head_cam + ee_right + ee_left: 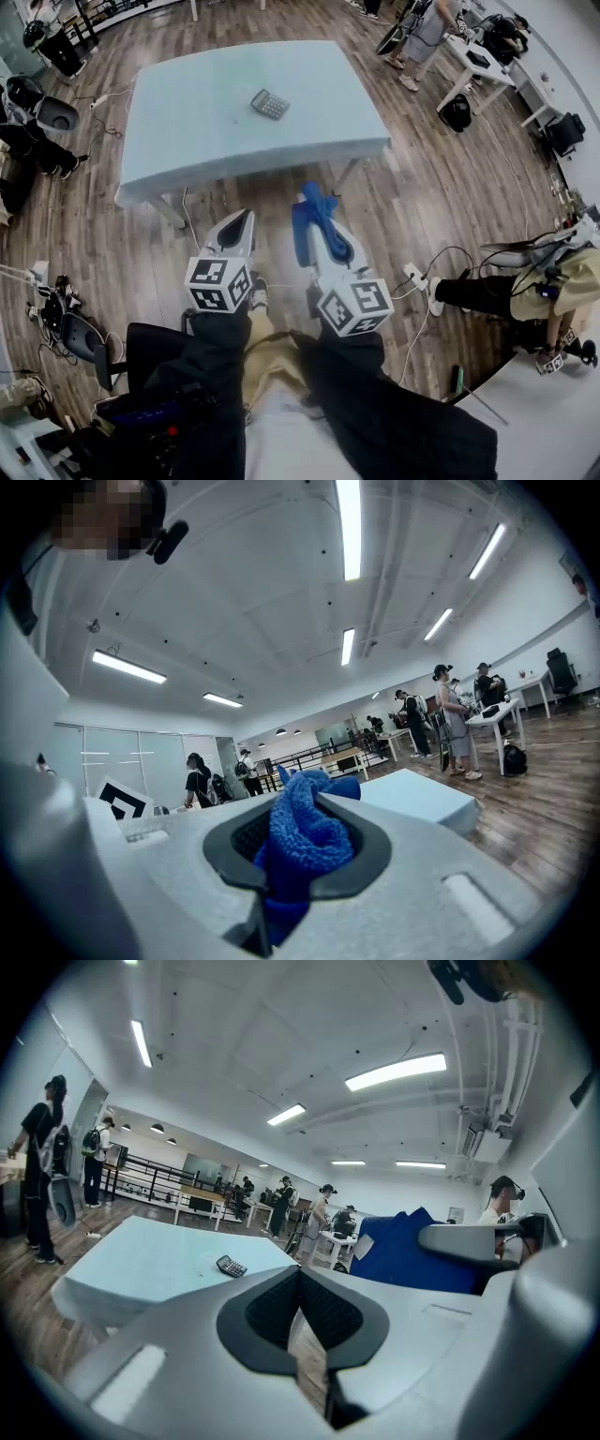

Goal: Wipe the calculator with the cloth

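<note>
My left tongs (244,220) are closed tip to tip with nothing between them, and their dark ribbed pads (272,1309) meet above the brown wooden plank floor (450,187). My right tongs (312,204) are clamped on a bunched blue terry cloth (305,832), which bulges past the tips and drapes back along the jaws. Both tongs hang over the floor, short of the pale blue rectangular surface (206,122). The small dark grey calculator (270,104) lies flat on that surface, right of its middle, well apart from both tongs and the cloth.
</note>
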Motion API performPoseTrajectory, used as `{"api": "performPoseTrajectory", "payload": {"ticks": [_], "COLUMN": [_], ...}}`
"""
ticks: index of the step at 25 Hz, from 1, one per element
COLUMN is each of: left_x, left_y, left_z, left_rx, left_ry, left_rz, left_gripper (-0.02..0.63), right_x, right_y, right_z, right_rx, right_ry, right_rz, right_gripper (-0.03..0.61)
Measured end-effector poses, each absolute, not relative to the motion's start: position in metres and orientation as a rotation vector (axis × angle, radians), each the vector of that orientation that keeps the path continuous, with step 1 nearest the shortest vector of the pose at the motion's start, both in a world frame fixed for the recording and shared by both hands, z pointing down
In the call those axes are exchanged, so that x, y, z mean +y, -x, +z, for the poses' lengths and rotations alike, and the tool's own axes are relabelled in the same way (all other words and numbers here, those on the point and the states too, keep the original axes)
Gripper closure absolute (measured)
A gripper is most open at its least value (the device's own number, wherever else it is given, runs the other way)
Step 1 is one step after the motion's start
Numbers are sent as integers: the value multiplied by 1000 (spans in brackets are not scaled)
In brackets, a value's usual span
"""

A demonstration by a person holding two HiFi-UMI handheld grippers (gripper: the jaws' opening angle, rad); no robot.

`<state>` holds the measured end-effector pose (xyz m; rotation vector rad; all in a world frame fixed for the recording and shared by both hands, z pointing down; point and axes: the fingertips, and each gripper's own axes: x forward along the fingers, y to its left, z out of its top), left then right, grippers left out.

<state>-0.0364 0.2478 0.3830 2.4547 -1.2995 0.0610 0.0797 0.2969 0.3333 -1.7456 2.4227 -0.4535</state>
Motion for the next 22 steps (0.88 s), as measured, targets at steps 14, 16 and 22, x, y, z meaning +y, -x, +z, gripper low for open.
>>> {"api": "performPoseTrajectory", "payload": {"ticks": [14,16,22], "left_x": [115,103,75], "left_y": [57,58,63], "left_z": [382,383,388], "left_rx": [-1254,-1244,-1220], "left_ry": [-2458,-2459,-2448], "left_rz": [45,50,60], "left_gripper": [615,615,615], "right_x": [166,155,131], "right_y": [-49,-48,-44], "right_z": [327,326,329], "right_rx": [2450,2446,2435], "right_ry": [1772,1781,1810], "right_rz": [-431,-430,-447], "right_gripper": [522,522,522]}}
